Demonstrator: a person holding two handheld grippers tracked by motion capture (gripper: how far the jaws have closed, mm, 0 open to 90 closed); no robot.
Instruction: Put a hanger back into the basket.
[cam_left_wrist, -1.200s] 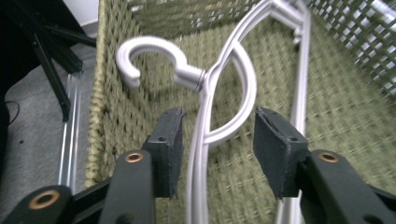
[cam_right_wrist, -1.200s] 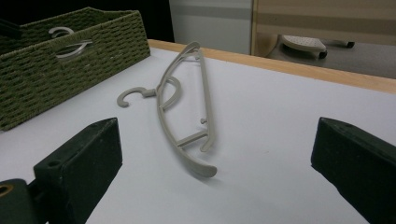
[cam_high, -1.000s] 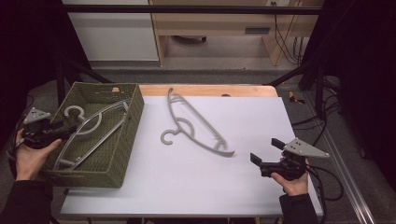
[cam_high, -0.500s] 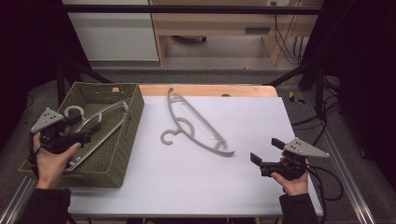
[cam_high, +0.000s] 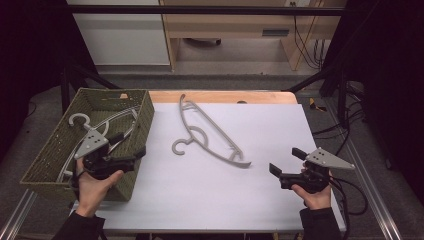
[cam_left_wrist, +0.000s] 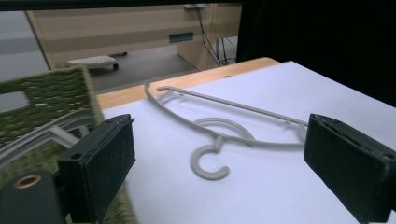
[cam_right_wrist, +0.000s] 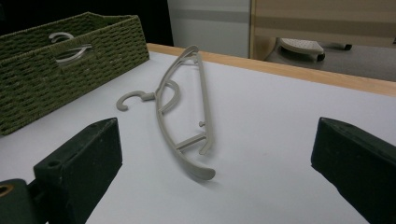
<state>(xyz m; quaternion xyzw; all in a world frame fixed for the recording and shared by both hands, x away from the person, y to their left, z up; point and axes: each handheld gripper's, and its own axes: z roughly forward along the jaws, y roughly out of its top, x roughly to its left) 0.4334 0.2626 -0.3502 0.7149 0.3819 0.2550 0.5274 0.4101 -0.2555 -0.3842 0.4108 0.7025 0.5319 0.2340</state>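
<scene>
One grey hanger (cam_high: 207, 135) lies flat mid-table on the white sheet, untouched; another hanger (cam_high: 100, 125) already sits in the green basket (cam_high: 142, 112). So roughly half done, table hanger left. Left gripper (cam_high: 131, 149), jaws just opened wide and empty, at basket's edge. Right gripper (cam_high: 286, 161) wide open, empty, near the table hanger's lower end. Nothing blocks it.

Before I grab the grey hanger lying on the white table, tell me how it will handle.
The hanger looks like thin moulded plastic, so probably light and fairly stiff, flexing a little at its slim bars. It lies flat, so it should slide rather than roll if pushed. Gripped at one end, its long curved body would likely swing.
</scene>
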